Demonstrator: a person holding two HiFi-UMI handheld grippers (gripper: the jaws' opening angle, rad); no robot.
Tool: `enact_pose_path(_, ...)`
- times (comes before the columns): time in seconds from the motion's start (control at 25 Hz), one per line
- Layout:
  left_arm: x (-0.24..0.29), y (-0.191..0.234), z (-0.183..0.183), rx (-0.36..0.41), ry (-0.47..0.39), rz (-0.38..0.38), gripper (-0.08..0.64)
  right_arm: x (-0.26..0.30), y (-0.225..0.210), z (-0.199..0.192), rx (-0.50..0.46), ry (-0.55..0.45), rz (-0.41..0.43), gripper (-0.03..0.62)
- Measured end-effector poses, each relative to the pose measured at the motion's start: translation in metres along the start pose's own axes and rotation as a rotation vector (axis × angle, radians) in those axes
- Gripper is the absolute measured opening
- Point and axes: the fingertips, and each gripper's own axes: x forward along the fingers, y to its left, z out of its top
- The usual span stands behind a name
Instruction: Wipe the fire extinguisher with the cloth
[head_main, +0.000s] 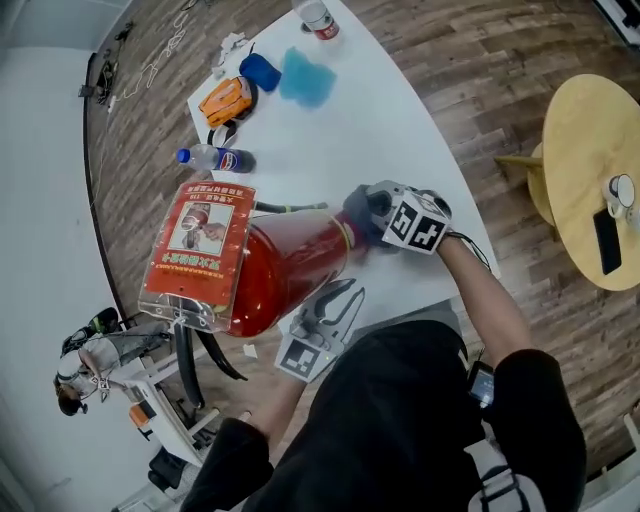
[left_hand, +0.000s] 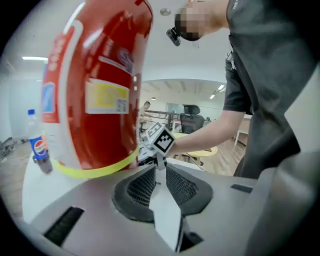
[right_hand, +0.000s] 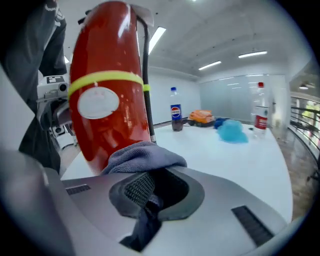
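Note:
The red fire extinguisher (head_main: 290, 265) stands on the white table (head_main: 400, 130), its label facing up toward the head view. It fills the left of the left gripper view (left_hand: 100, 75) and the right gripper view (right_hand: 107, 115). My right gripper (head_main: 378, 212) is shut on a grey cloth (head_main: 358, 208). The cloth (right_hand: 142, 157) bunches ahead of the gripper (right_hand: 150, 192) and lies against the cylinder's low part near the yellow band. My left gripper (head_main: 350, 292) sits at the near side of the base, jaws together (left_hand: 159, 172), with nothing between them.
A cola bottle (head_main: 215, 158) stands beyond the extinguisher. A blue cloth (head_main: 307, 77), an orange item (head_main: 225, 100) and a red-labelled bottle (head_main: 318, 18) sit at the far end. A round wooden table (head_main: 590, 180) stands to the right. A black hose (right_hand: 145, 75) runs down the cylinder.

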Motion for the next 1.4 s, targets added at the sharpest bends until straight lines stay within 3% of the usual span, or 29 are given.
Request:
enact_pose_path(0.2,-0.042,0.047,-0.013,-0.076,0.023,0.169,0.061,0.064,-0.01,0.009,-0.145,0.132,0.266,0.037)
enact_pose_path(0.28,-0.05,0.057,-0.015,-0.105,0.004,0.216,0.061,0.065,-0.009,0.005,-0.15,0.158,0.304,0.037)
enact_pose_path(0.44,-0.06,0.059,-0.021,-0.125,-0.036,0.25,0.061,0.035,0.0,-0.018,-0.109,0.192,0.221,0.035)
enact_pose_path(0.6,-0.072,0.063,-0.032,-0.126,-0.069,0.225,0.061,0.002,0.032,-0.038,0.026,0.212,0.088,0.035)
enact_pose_path(0.8,-0.095,0.073,-0.041,-0.103,-0.133,0.165,0.061,-0.003,0.083,-0.054,0.325,0.234,-0.192,0.035)
enact_pose_path(1.04,-0.162,0.107,-0.074,-0.059,-0.219,0.148,0.061,0.009,0.126,-0.052,0.731,0.115,-0.713,0.035)
enact_pose_path(1.12,-0.188,0.121,-0.088,-0.058,-0.231,0.154,0.061,0.029,0.145,-0.046,0.84,0.062,-0.824,0.035)
enact_pose_path(1.24,-0.223,0.139,-0.099,-0.05,-0.253,0.166,0.061,0.067,0.159,-0.025,1.054,-0.083,-0.899,0.035)
enact_pose_path(1.4,-0.269,0.148,-0.104,-0.064,-0.281,0.193,0.061,0.101,0.143,-0.01,1.559,-0.492,-0.954,0.035)
